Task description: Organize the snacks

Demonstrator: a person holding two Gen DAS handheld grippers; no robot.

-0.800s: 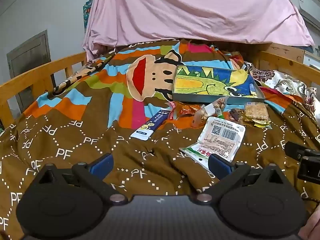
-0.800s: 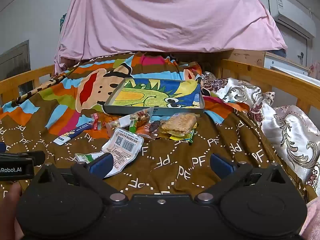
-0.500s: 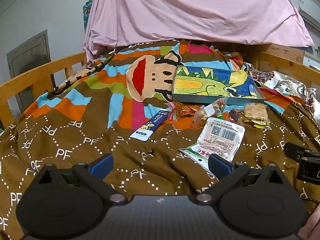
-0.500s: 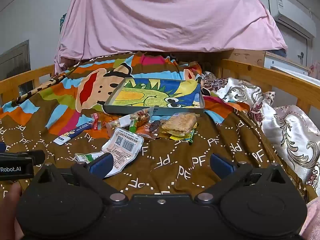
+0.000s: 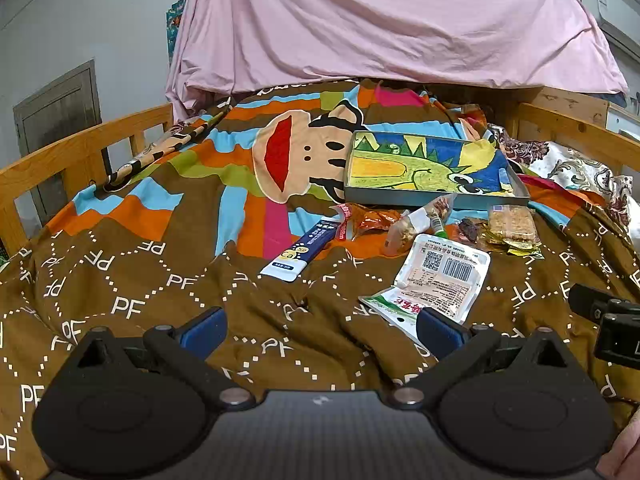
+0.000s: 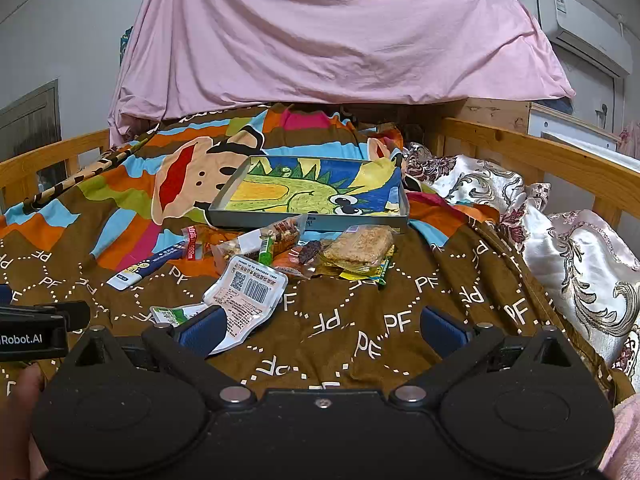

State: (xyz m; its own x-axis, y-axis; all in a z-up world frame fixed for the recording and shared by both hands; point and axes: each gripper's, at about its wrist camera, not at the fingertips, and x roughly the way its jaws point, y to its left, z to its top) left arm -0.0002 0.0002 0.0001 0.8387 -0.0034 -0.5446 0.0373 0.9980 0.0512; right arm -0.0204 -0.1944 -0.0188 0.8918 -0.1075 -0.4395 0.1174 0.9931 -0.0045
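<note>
So both grippers hang low over a brown quilt [image 5: 132, 280] with "PF" printed all over it and a big cartoon monkey face further back. The left gripper [image 5: 320, 328] has its jaws spread wide with nothing between them, just quilt underneath. Same deal with the right gripper [image 6: 320, 328]: jaws fully apart, nothing grasped. Its left blue pad sits in front of a white pouch [image 6: 248, 292] in the picture, but whether it actually touches is hard to say.

The snacks are all in a loose pile on the quilt, just in front of a shallow tray [image 6: 308, 222] with a dinosaur drawing on its floor. None of them are in the tray. From the left view: a blue stick pack [image 5: 304, 248] lies off to the left of the pile, an orange wrapper [image 5: 372, 220] is next to it, then a clear nut bag [image 5: 420, 220] with a green bit on it, and a cracker pack [image 5: 512, 224] sitting on some yellow-green wrappers on the right. The white pouch with the barcode and QR code is nearest the grippers, lying partly over a green-and-white packet [image 5: 396, 308].

Wooden rails [image 6: 540, 160] run down both sides, a pink sheet [image 6: 340, 32] is draped across the back, and a shiny floral pillow [image 6: 580, 248] sits off to the right. Part of the other gripper pokes into the edge of each view.
</note>
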